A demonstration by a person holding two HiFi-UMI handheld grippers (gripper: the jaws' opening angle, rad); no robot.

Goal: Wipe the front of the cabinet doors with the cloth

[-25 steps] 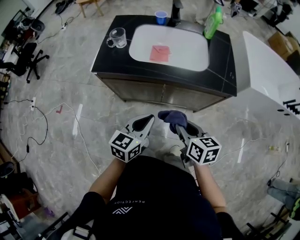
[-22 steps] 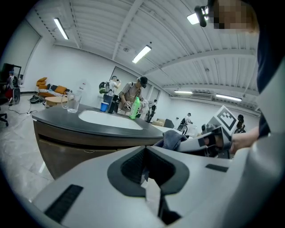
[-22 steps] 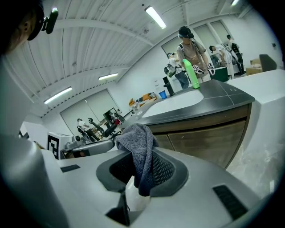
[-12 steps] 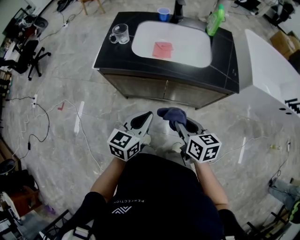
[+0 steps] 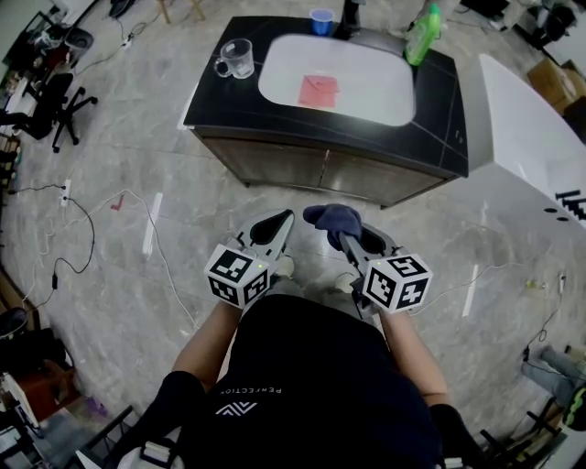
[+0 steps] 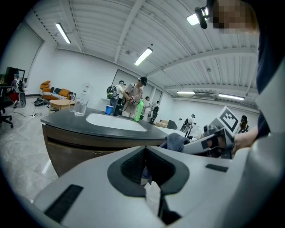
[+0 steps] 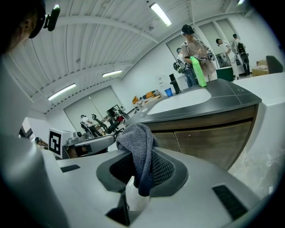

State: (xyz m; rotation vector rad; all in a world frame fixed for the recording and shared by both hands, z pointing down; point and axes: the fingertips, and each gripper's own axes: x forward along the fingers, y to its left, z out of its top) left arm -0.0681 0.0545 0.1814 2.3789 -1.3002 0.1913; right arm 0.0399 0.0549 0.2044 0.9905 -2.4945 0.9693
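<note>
Head view: stood well back from the cabinet doors (image 5: 320,174), with left gripper (image 5: 286,220) and right gripper (image 5: 341,236) side by side before them.

Left gripper view: closed up on nothing, aimed toward the cabinet doors.

Right gripper view: clamped on the cloth (image 7: 139,149), which was bunched above the jaws, well short of the cabinet doors.

Judged needful: closing in first, then pressing the bunched cloth flat on a door and sweeping edge to edge without slackening the clamp.

A flat pink square (image 5: 318,91) lies in the white oval sink (image 5: 375,96); clear glass mug (image 5: 235,58) left of it, blue plastic cup (image 5: 320,20) behind, green plastic bottle (image 5: 423,35) back-right.
</note>
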